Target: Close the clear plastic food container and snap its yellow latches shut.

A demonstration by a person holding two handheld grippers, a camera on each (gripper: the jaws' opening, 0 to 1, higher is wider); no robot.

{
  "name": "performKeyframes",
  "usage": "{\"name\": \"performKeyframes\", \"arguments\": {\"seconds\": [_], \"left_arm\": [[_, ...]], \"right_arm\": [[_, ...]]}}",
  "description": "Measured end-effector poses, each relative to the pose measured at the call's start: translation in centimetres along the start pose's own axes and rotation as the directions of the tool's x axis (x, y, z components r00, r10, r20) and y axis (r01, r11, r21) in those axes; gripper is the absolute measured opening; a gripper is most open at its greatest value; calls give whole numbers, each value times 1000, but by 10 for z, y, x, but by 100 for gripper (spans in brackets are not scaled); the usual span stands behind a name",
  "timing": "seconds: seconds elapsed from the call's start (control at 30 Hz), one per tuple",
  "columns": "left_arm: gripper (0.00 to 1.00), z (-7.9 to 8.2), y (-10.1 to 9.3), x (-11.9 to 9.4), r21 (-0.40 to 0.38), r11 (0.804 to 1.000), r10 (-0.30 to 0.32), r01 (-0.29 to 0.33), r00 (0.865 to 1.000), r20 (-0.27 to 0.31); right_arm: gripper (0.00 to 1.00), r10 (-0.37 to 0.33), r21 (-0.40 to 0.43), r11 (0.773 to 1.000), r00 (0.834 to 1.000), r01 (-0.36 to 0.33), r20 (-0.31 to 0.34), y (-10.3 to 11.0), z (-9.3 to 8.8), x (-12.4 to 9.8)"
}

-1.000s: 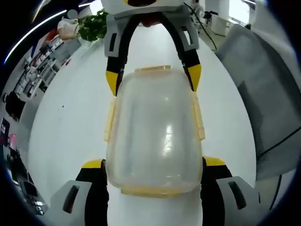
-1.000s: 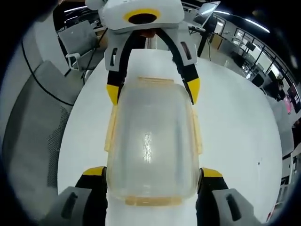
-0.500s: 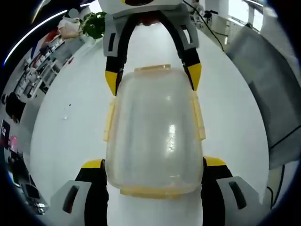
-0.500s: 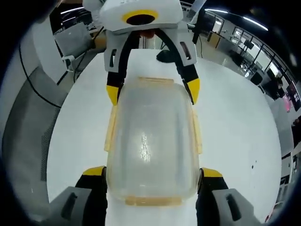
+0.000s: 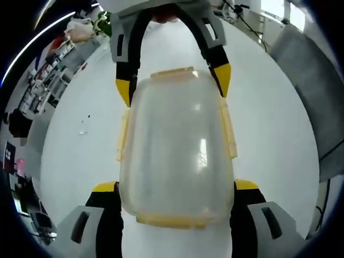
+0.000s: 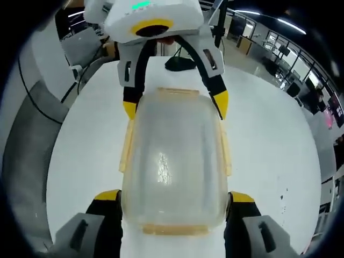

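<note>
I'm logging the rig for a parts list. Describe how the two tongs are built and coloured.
Both look alike. The left tongs have black jaws with yellow tips on grey bases with dark slots. The right tongs opposite have black curved arms, grey side plates and yellow pointed tips. In the right gripper view the facing white housing carries a yellow ring and green light.

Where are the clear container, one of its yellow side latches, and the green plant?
clear container (image 5: pixel 177 150), left gripper view, middle of its clear surface.
yellow side latch (image 5: pixel 228 131), left gripper view, the strip along the container's right edge.
green plant (image 5: pixel 101 21), left gripper view, its leaves at the table's far end.
</note>
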State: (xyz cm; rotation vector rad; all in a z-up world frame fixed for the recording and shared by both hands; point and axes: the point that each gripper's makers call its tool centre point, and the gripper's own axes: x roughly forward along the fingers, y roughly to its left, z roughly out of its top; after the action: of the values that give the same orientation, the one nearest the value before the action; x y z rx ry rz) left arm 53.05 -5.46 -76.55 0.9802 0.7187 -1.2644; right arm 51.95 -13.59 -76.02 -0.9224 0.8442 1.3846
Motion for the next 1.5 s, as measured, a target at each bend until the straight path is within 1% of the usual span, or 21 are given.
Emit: {"name": "performKeyframes", "arguments": {"seconds": [0.2, 0.37, 0.4, 0.43, 0.47, 0.5, 0.53, 0.57, 0.6, 0.63, 0.67, 0.73, 0.83, 0.9, 1.03, 1.33, 1.5], "left_arm": [[80, 0, 0, 0, 5, 1000, -7, 7, 1000, -16], [80, -2, 1, -1, 24, 1000, 4, -3, 1000, -31], [80, -2, 3, -2, 29, 1000, 11, -10, 999, -39], [80, -2, 3, -2, 27, 1000, 14, -13, 999, -40], [80, -2, 3, -2, 25, 1000, 15, -14, 999, -40], [80, -2, 3, -3, 28, 999, 17, -16, 999, -38], [82, 2, 3, -5, 18, 1000, 22, -21, 1000, -18], [88, 4, 1, -5, -19, 1000, 16, -16, 1000, -4], [99, 6, 0, -6, -46, 999, 9, -9, 1000, 3], [99, 8, -1, -6, -63, 998, 4, -3, 1000, 13], [99, 9, -3, -8, -57, 998, -14, 15, 1000, 16], [99, 6, -1, -10, -30, 999, 9, -9, 1000, -7], [99, 9, -6, -15, -40, 999, 11, -11, 1000, -2], [99, 11, -6, -19, -28, 999, 23, -23, 1000, -1], [99, 15, -11, -27, -26, 999, 28, -28, 1000, -4], [99, 16, -24, -45, -32, 998, 48, -49, 999, -11], [99, 20, -37, -56, -43, 997, 58, -58, 998, -1]], "right_arm": [[78, 2, -4, 1000, 1000, -2, -15, 0, 0, 0], [79, -6, 5, 1000, 1000, 6, -19, 0, 0, 0], [80, -15, 2, 1000, 1000, 15, -26, -1, -1, 1], [81, -30, -22, 999, 999, 29, -39, -2, -2, 1], [84, -31, -26, 999, 999, 29, -43, -1, -2, 2], [93, -32, -16, 999, 999, 31, -41, 0, -2, 3], [99, -28, 10, 1000, 999, 28, -32, 2, -1, 3], [99, -4, 39, 999, 1000, 5, -17, 7, 3, 3], [99, -27, 55, 998, 999, 28, -27, 4, 1, 2], [99, -41, 29, 999, 999, 42, -26, 2, 2, 0], [99, -48, 20, 999, 998, 49, -27, 1, 3, -2], [99, -38, 38, 999, 999, 39, -5, 4, 8, -5], [99, -55, 22, 998, 999, 55, -2, 7, 12, -9], [99, -63, 16, 998, 998, 63, 10, 10, 15, -13], [99, -79, 18, 997, 997, 78, 15, 14, 16, -19], [99, -103, 22, 995, 994, 102, 28, 33, 17, -38], [99, -121, 22, 992, 992, 121, 44, 46, 17, -50]]}}
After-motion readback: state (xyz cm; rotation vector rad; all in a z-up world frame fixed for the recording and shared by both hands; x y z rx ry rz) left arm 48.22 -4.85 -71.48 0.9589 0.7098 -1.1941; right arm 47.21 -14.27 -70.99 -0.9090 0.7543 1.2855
